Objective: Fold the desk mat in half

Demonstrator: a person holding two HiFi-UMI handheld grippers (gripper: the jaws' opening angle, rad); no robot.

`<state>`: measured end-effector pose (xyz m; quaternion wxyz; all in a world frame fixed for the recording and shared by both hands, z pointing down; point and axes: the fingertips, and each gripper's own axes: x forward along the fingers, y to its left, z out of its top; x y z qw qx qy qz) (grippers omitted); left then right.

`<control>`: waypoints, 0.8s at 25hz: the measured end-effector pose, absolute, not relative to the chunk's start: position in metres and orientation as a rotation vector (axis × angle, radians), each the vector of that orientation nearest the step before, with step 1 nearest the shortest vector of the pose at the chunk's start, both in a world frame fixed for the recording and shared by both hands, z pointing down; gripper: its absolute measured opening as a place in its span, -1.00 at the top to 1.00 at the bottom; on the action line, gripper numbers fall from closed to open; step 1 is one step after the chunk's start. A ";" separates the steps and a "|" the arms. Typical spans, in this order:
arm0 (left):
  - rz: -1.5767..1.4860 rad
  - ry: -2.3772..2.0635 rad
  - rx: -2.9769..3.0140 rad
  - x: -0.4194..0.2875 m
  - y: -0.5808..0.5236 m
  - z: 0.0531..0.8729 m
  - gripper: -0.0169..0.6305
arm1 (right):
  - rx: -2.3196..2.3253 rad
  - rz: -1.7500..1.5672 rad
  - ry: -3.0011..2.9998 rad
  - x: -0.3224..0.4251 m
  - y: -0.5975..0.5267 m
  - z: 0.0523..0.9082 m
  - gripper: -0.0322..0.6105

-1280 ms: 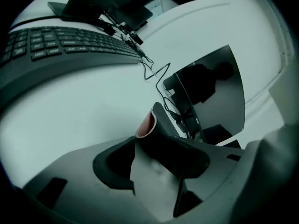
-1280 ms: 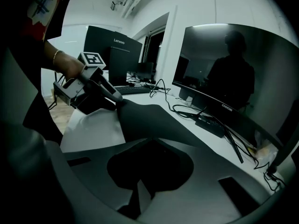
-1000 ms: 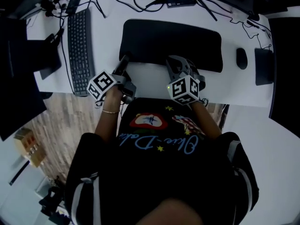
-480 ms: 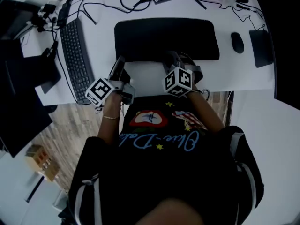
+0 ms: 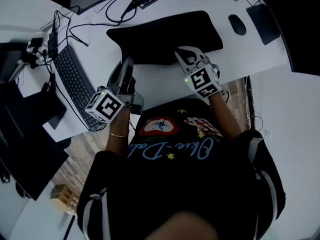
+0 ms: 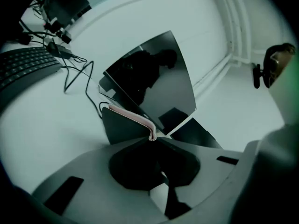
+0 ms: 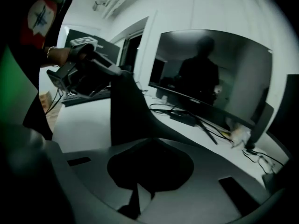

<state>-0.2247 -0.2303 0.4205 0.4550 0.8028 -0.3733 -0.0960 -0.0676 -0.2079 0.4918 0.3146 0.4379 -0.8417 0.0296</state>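
Observation:
The black desk mat (image 5: 165, 34) lies on the white desk (image 5: 160, 84), with its near edge raised off the surface. My left gripper (image 5: 126, 64) is shut on the mat's near-left edge. In the left gripper view the thin, pale-rimmed mat edge (image 6: 133, 119) curls out of the pinched jaws of the left gripper (image 6: 153, 138). My right gripper (image 5: 181, 54) is shut on the near-right edge. In the right gripper view the mat (image 7: 128, 111) rises as a dark sheet from the right gripper (image 7: 152, 139), and the left gripper (image 7: 88, 73) shows beyond it.
A black keyboard (image 5: 75, 86) lies left of the mat. A mouse (image 5: 237, 24) and a dark flat object (image 5: 262, 21) sit to the right. Cables (image 5: 125, 4) run behind the mat. A monitor (image 7: 210, 73) stands at the back of the desk.
The left gripper's jaws have closed on the mat's near edge. Both grippers have raised that edge slightly. The head view has swung, so the desk now appears tilted.

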 end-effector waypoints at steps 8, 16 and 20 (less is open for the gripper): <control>-0.230 -0.797 2.109 -0.178 -0.240 0.388 0.85 | 1.468 0.154 -1.842 0.068 -0.197 0.494 0.90; -0.248 -0.769 2.160 -0.122 -0.243 0.371 0.85 | 1.334 0.177 -1.886 0.084 -0.193 0.516 0.90; -0.225 -0.791 2.190 -0.092 -0.243 0.369 0.85 | 1.303 0.233 -1.990 0.085 -0.191 0.518 0.90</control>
